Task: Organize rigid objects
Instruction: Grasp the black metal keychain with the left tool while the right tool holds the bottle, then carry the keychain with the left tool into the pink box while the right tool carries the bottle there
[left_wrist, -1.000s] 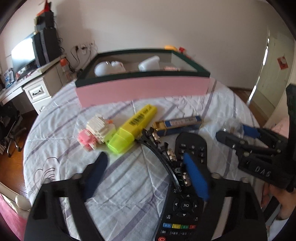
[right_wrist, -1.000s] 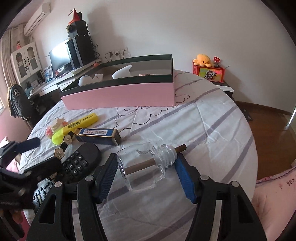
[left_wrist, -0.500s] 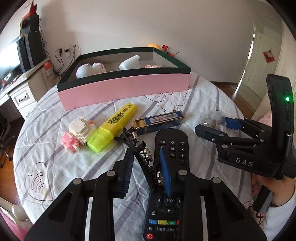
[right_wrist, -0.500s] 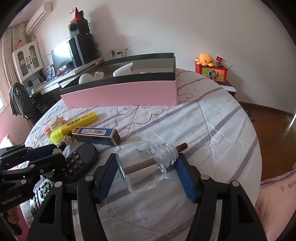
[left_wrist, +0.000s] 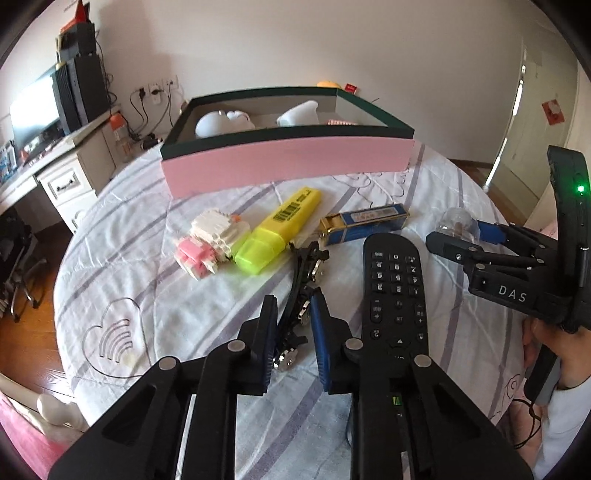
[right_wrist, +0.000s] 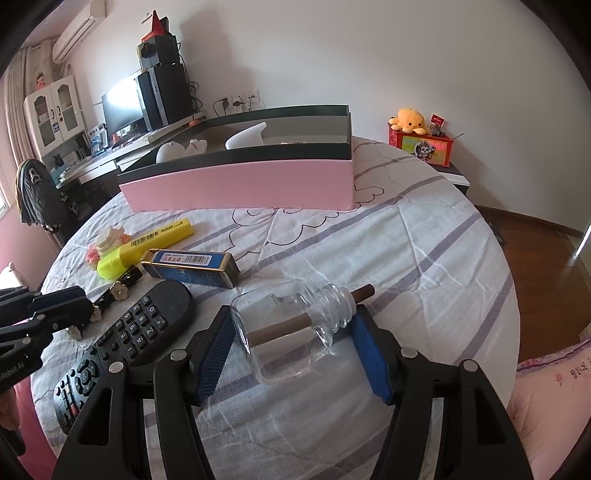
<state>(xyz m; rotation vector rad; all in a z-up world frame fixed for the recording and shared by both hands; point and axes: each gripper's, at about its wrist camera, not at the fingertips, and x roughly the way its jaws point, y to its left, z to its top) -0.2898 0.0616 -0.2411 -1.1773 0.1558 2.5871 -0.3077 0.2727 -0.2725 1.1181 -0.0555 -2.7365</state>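
My left gripper (left_wrist: 293, 306) is shut on a black hair clip (left_wrist: 306, 258) with metal flower studs, which lies on the striped bedsheet beside a black remote (left_wrist: 395, 280). To the right, my right gripper (right_wrist: 290, 317) grips a clear glass bottle (right_wrist: 288, 325) lengthwise, one pad on its base and one on its neck. The bottle lies on its side with a brown stick in it. A yellow highlighter (left_wrist: 284, 221), a pink and white block toy (left_wrist: 210, 240) and a blue and gold box (left_wrist: 365, 221) lie farther out. Behind them stands the pink storage box (left_wrist: 288, 170) with white items (left_wrist: 221, 123) inside.
The round table's edge drops to wood floor on the left and right. A desk with a monitor (right_wrist: 122, 107) stands beyond the far left. A red box with an orange plush (right_wrist: 410, 118) sits at the far right. A person's hand (left_wrist: 565, 350) holds the right gripper.
My left gripper's jaws have shut from wide open onto the black hair clip, and the view has shifted a little. The right gripper and the bottle have kept still.
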